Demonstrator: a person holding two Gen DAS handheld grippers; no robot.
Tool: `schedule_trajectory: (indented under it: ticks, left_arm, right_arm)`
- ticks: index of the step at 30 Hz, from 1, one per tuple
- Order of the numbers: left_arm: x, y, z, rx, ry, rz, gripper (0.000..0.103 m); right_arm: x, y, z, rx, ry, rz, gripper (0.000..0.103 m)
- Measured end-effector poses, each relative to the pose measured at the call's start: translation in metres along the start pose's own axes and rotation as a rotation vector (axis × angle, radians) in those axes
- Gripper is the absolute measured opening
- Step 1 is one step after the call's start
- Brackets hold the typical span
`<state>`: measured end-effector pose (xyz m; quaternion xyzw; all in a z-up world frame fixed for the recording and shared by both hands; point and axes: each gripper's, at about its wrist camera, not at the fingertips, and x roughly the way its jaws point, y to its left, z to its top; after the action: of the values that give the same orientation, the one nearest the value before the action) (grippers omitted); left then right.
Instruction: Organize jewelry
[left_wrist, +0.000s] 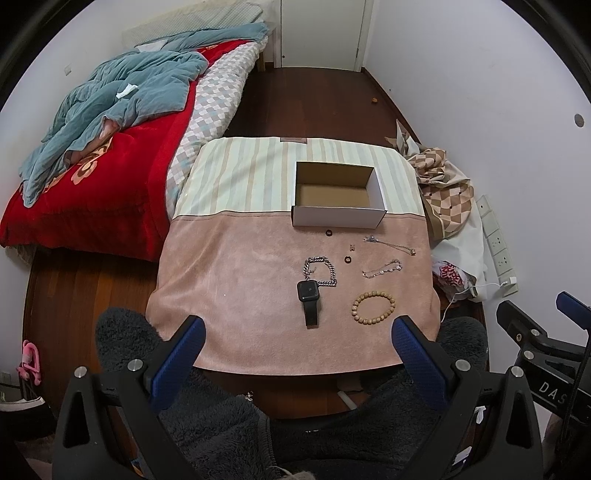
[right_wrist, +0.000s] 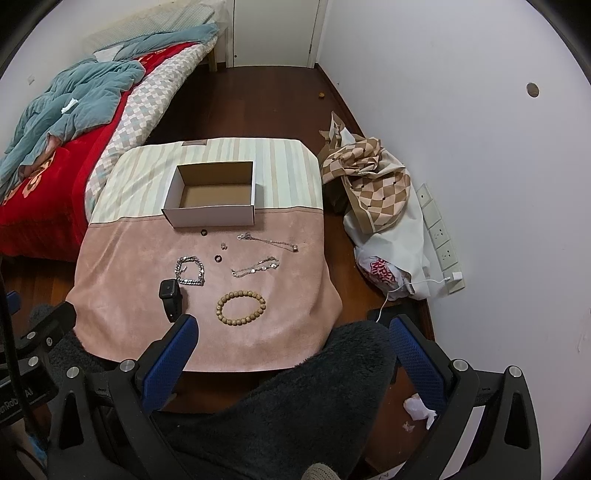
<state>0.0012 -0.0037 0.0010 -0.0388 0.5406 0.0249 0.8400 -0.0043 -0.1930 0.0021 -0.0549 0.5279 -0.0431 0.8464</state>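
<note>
An empty white cardboard box (left_wrist: 338, 216) (right_wrist: 210, 216) stands on the cloth-covered table (left_wrist: 240, 288) (right_wrist: 122, 266). In front of it lie a black smartwatch (left_wrist: 308, 299) (right_wrist: 170, 295), a silver chain bracelet (left_wrist: 320, 271) (right_wrist: 190, 271), a wooden bead bracelet (left_wrist: 373, 307) (right_wrist: 241, 304), two thin chains (left_wrist: 382, 268) (right_wrist: 255, 267), two dark rings (left_wrist: 347, 260) (right_wrist: 218, 258) and a small earring (right_wrist: 223, 245). My left gripper (left_wrist: 297, 332) and right gripper (right_wrist: 293, 328) are both open and empty, held back above the table's near edge.
A bed (left_wrist: 103, 177) with red and teal bedding is to the left. A checked cloth on bags (right_wrist: 373, 192) lies on the floor to the right, near a wall power strip (right_wrist: 439, 236). My dark fleece-covered legs (right_wrist: 280, 406) are below.
</note>
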Motion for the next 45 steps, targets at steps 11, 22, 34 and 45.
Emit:
schedule_trajectory:
  ticks: [11,22,34,45]
  left_arm:
    - [-0.002,-0.001,0.000,0.003,-0.007,0.000,0.103]
    - [-0.008,-0.003,0.002,0.007,-0.016,-0.001,0.103]
    - [-0.010,-0.001,0.002,0.013,-0.029,-0.001,0.103]
    - [-0.014,-0.002,0.003,0.013,-0.042,-0.001,0.103]
  right_arm:
    - [-0.005,-0.005,0.003,-0.003,-0.013,-0.001,0.103]
    - [-0.007,-0.003,0.003,-0.002,-0.021,-0.002,0.103]
    - [-0.012,-0.001,0.003,-0.002,-0.035,0.000,0.103]
    - [-0.018,-0.002,0.001,0.001,-0.053,0.002,0.103]
